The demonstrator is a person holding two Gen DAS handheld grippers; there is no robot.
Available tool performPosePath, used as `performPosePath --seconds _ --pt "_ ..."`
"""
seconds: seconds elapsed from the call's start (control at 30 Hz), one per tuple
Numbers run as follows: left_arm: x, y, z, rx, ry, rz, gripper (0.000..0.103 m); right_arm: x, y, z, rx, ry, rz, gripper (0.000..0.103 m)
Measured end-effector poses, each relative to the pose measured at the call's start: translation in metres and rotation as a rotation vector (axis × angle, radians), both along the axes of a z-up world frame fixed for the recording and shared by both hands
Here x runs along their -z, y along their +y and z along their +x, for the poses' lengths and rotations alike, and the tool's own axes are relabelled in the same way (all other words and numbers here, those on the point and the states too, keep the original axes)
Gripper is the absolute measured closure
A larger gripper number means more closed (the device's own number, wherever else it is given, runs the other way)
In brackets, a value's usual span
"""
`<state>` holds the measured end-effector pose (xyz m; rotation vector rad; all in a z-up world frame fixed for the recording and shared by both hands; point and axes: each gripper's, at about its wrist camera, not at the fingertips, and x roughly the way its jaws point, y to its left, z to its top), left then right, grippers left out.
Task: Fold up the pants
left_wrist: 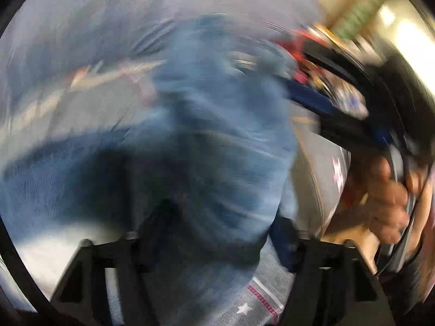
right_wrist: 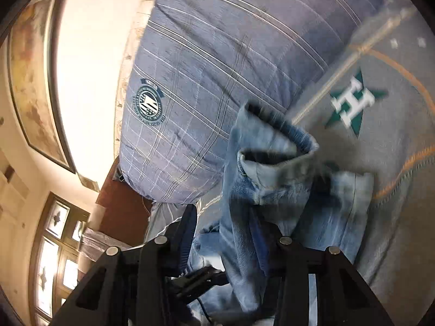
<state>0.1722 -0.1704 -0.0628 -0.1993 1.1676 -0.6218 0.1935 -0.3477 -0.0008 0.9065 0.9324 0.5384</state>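
The pants are light blue jeans. In the left wrist view they (left_wrist: 212,149) fill the middle of a heavily blurred frame, and the denim bunches between the fingers of my left gripper (left_wrist: 217,217), which looks shut on it. In the right wrist view a cuffed leg end of the jeans (right_wrist: 274,168) hangs up from my right gripper (right_wrist: 231,217), which is shut on the fabric. The other gripper, held by a hand (left_wrist: 386,198), shows blurred at the right of the left wrist view.
A grey bedspread (right_wrist: 394,190) with a green star logo lies under the jeans. A blue plaid pillow (right_wrist: 217,68) sits beyond. A framed picture (right_wrist: 32,81) hangs on the cream wall, with a window (right_wrist: 59,258) below it.
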Motion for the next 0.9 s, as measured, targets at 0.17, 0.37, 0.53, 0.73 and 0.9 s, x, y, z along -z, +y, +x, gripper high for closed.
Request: performPosePath --seconds 0.17,0.37,0.53,0.73,0.9 --pt "0.029 0.052 0.020 -0.143 0.175 -0.194 0.088 0.009 -0.033 -0.012 0.158 0.063 -0.158 0.060" --pt "0.024 0.047 0.016 -0.116 0.133 -0.154 0.088 0.048 -0.050 -0.012 0.191 0.189 -0.217 0.060" --pt "0.027 0.043 0.016 -0.112 0.137 -0.161 0.088 0.073 -0.056 0.000 0.256 0.216 -0.082 0.060" --pt "0.024 0.030 0.021 -0.096 0.124 -0.125 0.088 0.095 -0.049 0.016 0.321 0.272 0.064 0.089" --pt "0.000 -0.008 0.006 0.050 0.017 -0.039 0.079 0.040 -0.060 -0.025 0.372 0.092 -0.001 0.092"
